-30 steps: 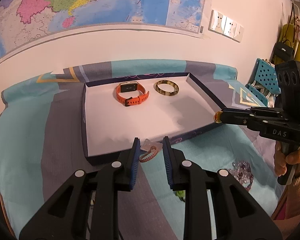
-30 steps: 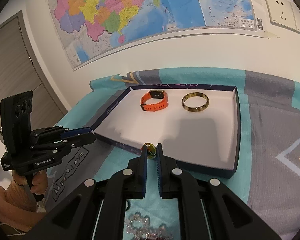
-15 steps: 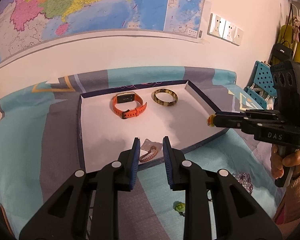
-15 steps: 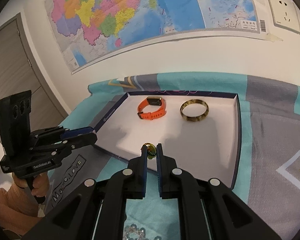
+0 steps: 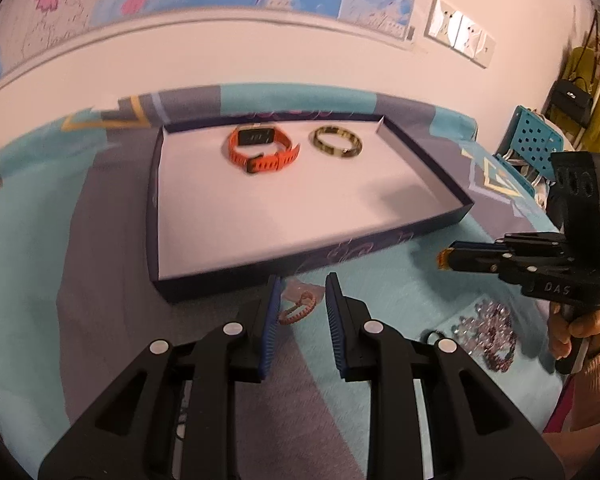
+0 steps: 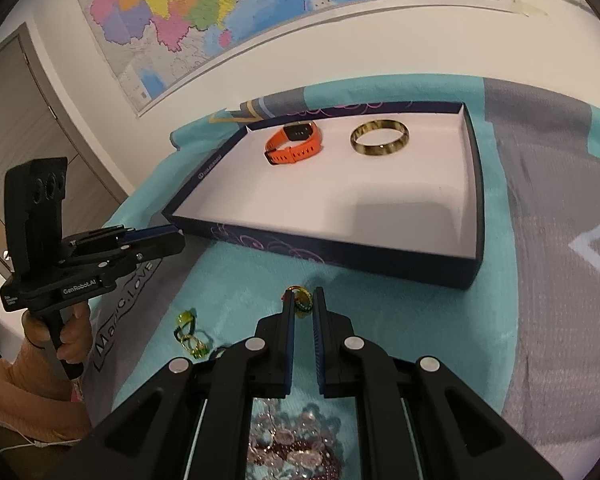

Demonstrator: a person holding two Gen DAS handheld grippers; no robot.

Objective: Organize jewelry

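Observation:
A dark blue tray (image 5: 168, 208) with a white floor holds an orange watch (image 5: 262, 150) and a tortoiseshell bangle (image 5: 337, 145); they also show in the right wrist view: watch (image 6: 296, 146), bangle (image 6: 380, 138). My left gripper (image 5: 300, 292) is open, with a pink braided bracelet (image 5: 298, 309) lying on the cloth between its fingers. My right gripper (image 6: 302, 300) is shut on a small multicoloured ring (image 6: 301, 300), held in front of the tray's near wall (image 6: 340, 250).
A crystal bead bracelet (image 5: 490, 330) lies on the teal and grey cloth at the right, and under my right gripper (image 6: 292, 446). A green-yellow chain piece (image 6: 188, 334) lies left of it. A blue perforated chair (image 5: 534, 140) stands beyond the table.
Both grippers have pulled back from the tray toward the near side. The right gripper still holds the ring, now short of the tray wall. The braided bracelet stays between the left fingers.

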